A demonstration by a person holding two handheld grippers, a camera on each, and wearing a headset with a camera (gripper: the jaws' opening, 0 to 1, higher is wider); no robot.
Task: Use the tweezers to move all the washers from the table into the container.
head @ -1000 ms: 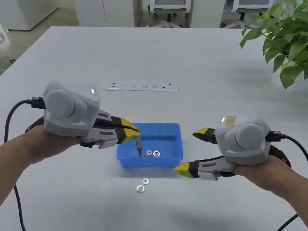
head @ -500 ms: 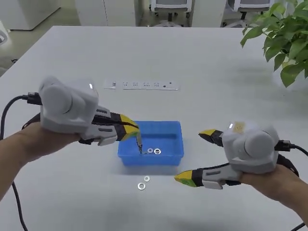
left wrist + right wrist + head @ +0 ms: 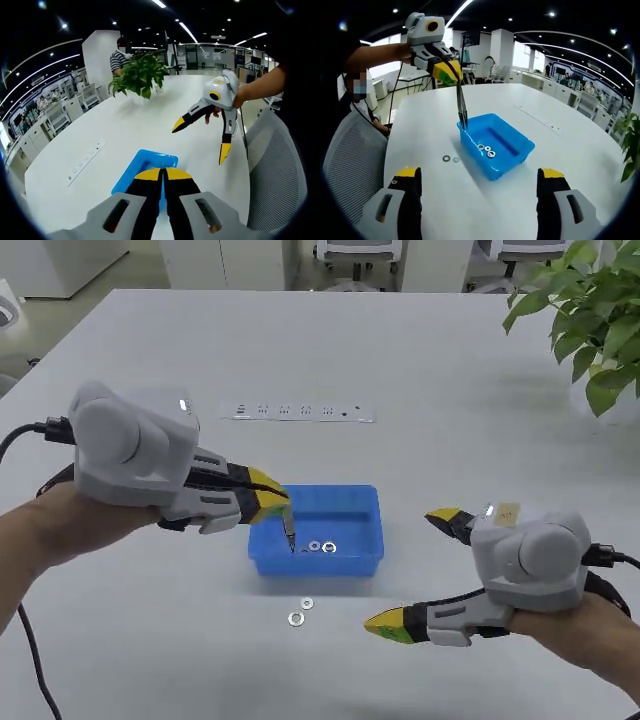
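left gripper (image 3: 275,502) mid-left is clamped on the tweezers (image 3: 289,532), tips over the blue container (image 3: 350,502). right gripper (image 3: 406,569) lower right gapes wide. two washers (image 3: 296,619) sit below centre.

Whether the tweezers' (image 3: 289,531) tips grip anything is too small to tell. The plant (image 3: 585,300), at two o'clock in the head view, runs off the edge.

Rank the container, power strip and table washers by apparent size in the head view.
1. Container: largest in area.
2. Power strip: about as long, far thinner, and farther from the camera.
3. The two table washers: smallest, alike.
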